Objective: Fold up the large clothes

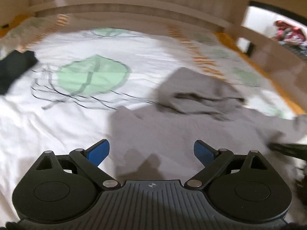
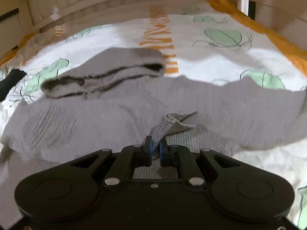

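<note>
Spread across the bed [image 2: 220, 61] with its leaf-print cover, hood [image 2: 107, 72] toward the headboard: grey hoodie [image 2: 99, 118], soft, limp, light, best taken by ribbed hem or cuff. Right hand-held gripper [image 2: 155, 149] clenched on a ribbed edge. Left hand-held gripper [image 1: 151, 150] spread wide, empty, above the hoodie.

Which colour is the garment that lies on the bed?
Grey garment; the right wrist view shows it best.
</note>
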`<action>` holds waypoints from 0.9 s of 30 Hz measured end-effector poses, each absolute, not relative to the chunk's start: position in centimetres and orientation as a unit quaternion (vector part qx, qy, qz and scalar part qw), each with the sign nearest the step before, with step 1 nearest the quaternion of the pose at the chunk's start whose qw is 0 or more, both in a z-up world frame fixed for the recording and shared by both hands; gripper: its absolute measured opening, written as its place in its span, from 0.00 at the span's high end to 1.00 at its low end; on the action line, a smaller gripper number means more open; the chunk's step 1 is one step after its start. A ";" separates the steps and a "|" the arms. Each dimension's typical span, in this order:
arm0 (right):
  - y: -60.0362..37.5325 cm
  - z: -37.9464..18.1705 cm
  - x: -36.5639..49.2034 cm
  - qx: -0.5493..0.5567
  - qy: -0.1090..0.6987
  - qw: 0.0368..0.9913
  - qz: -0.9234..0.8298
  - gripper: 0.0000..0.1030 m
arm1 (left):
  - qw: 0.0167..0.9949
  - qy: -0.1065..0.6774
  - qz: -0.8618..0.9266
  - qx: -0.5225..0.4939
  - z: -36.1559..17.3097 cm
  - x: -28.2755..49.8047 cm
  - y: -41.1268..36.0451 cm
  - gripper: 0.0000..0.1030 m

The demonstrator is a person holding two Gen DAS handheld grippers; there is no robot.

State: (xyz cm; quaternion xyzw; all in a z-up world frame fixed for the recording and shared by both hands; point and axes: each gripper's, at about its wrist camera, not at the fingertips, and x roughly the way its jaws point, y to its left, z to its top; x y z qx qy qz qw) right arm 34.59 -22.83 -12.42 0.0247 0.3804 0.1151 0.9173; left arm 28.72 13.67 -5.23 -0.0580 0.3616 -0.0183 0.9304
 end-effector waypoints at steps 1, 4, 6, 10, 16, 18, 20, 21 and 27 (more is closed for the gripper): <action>-23.0 -12.5 34.6 0.030 0.381 0.917 0.116 0.85 | 0.930 0.363 -0.006 -0.054 -5.5 29.6 14.0 0.08; -23.4 -12.6 34.7 0.038 0.382 0.915 0.119 0.85 | 0.928 0.368 0.023 -0.046 -6.4 31.8 14.9 0.08; -23.4 -12.8 34.7 0.039 0.382 0.915 0.120 0.85 | 0.925 0.375 0.034 -0.044 -7.2 33.0 15.4 0.08; -23.5 -13.0 34.6 0.046 0.381 0.915 0.122 0.85 | 0.906 0.414 0.086 -0.019 -10.0 34.8 16.8 0.06; -24.0 -13.1 34.7 0.061 0.379 0.915 0.126 0.85 | 0.904 0.414 0.081 -0.065 -11.1 34.6 19.0 0.03; -24.0 -13.1 34.7 0.063 0.379 0.915 0.126 0.85 | 0.906 0.409 0.079 -0.076 -10.7 34.6 19.4 0.05; -24.0 -12.6 34.6 0.062 0.370 0.919 0.125 0.85 | 0.906 0.400 0.088 -0.108 -9.9 34.3 20.1 0.07; -24.2 -12.1 34.4 0.060 0.358 0.924 0.124 0.85 | 0.908 0.390 0.094 -0.124 -9.3 33.8 20.4 0.07; -25.3 -10.8 34.7 0.073 0.330 0.934 0.117 0.83 | 0.925 0.369 0.050 -0.075 -7.8 31.1 17.6 0.07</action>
